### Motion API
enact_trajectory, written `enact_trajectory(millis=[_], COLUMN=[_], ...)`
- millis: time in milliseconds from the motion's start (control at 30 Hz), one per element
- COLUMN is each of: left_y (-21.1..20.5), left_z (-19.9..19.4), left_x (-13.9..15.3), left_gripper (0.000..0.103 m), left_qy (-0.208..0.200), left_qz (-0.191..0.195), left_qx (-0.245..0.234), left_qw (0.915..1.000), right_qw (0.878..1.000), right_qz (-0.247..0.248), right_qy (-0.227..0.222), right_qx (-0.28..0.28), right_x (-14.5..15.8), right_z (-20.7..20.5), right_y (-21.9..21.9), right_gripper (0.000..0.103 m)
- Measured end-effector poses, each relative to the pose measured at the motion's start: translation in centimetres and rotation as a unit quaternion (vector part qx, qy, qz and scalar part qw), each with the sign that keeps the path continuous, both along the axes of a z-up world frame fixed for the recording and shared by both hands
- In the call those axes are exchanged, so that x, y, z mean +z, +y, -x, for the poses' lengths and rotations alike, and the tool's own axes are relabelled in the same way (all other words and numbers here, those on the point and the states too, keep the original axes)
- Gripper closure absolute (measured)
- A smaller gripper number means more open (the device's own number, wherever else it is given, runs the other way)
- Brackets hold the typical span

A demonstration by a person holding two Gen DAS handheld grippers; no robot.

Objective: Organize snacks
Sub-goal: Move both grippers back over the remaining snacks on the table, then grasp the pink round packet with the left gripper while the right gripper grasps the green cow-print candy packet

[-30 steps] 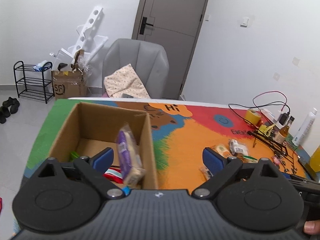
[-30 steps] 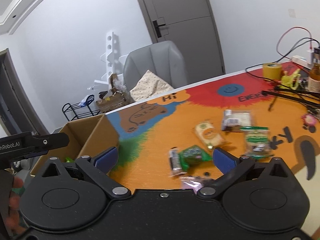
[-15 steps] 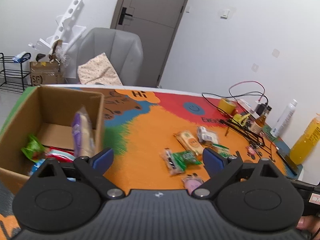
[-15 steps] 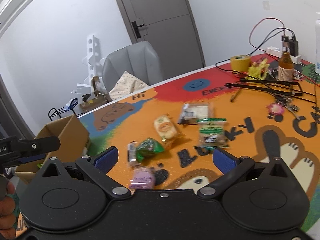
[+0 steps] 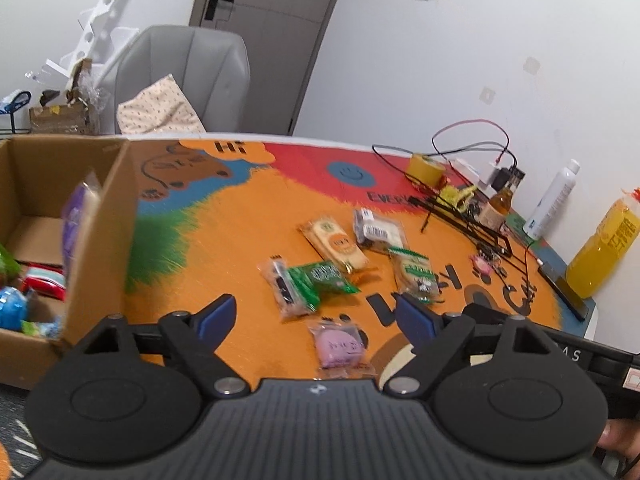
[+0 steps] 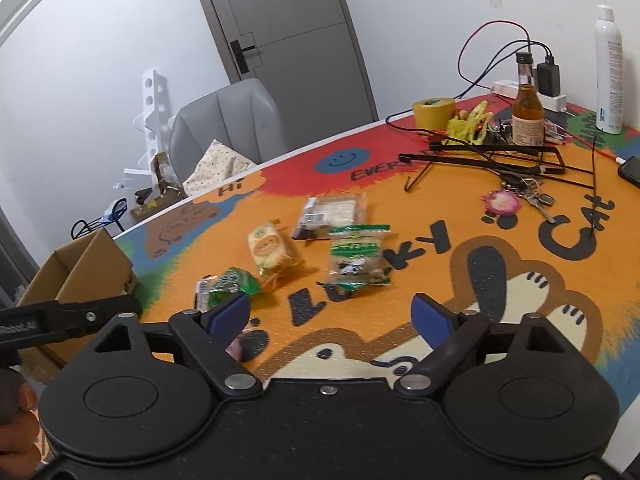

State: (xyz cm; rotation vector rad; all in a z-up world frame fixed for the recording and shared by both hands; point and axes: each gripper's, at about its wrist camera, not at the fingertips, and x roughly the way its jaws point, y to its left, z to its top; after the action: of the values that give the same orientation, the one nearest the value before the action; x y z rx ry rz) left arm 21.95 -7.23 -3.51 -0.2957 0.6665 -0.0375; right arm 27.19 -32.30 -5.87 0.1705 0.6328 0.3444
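Several snack packets lie on the colourful mat: a purple one (image 5: 339, 347), a green one (image 5: 322, 278), a clear one with a dark bar (image 5: 285, 289), a yellow biscuit pack (image 5: 335, 243), a green-and-white pack (image 5: 416, 275) and a clear pack (image 5: 377, 232). A cardboard box (image 5: 102, 216) at the left holds several snacks. My left gripper (image 5: 316, 316) is open and empty, above the purple packet. My right gripper (image 6: 330, 314) is open and empty, just short of the green-and-white pack (image 6: 357, 256), with the green packet (image 6: 232, 281) and yellow pack (image 6: 269, 247) to its left.
At the table's far right are a tape roll (image 6: 434, 112), a brown bottle (image 6: 528, 114), a white spray can (image 6: 608, 68), black wire frames (image 6: 500, 156), keys (image 6: 516, 200), cables and an orange juice bottle (image 5: 602, 248). A grey chair (image 5: 184, 80) stands behind the table.
Both grippers have swung right, away from the box and toward the loose snacks. The box has slid to the left edge of both views and the snacks are closer.
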Motion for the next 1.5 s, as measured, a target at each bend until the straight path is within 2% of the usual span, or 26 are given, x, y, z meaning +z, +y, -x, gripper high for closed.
enact_trajectory(millis=[500,700,733,833,1033,1500], left_y=[-3.5,-4.3,-4.3,-4.3,-3.9,-2.2], left_z=[-3.2,-4.4,-4.6,-4.8,-5.0,-5.7], left_x=[-4.0,-5.8,-6.1,-6.2,-5.7,-3.3], left_gripper=[0.033,0.043,0.047,0.066,0.071,0.072], left_qy=[0.049,0.077,0.084,0.078,0.079,0.051], left_qz=[-0.015,-0.021,-0.020,-0.034,-0.026,-0.035], left_qx=[-0.008,-0.016,-0.020,-0.022,-0.029,-0.015], left_qw=[0.9987,0.9967,0.9961,0.9962,0.9961,0.9980], right_qw=[1.000,1.000,1.000,1.000,1.000,1.000], right_qz=[-0.007,-0.012,-0.012,-0.014,-0.017,-0.011], right_qy=[0.017,0.022,0.022,0.022,0.026,0.028], right_qx=[-0.003,-0.002,-0.002,-0.001,-0.001,-0.003], right_x=[-1.6,-2.1,-2.2,-2.4,-2.8,-3.5], right_z=[-1.5,-2.3,-2.5,-3.0,-4.0,-7.0], right_y=[-1.5,-1.5,-1.4,-1.1,-0.5,1.4], right_gripper=[0.020,0.020,0.020,0.020,0.021,0.020])
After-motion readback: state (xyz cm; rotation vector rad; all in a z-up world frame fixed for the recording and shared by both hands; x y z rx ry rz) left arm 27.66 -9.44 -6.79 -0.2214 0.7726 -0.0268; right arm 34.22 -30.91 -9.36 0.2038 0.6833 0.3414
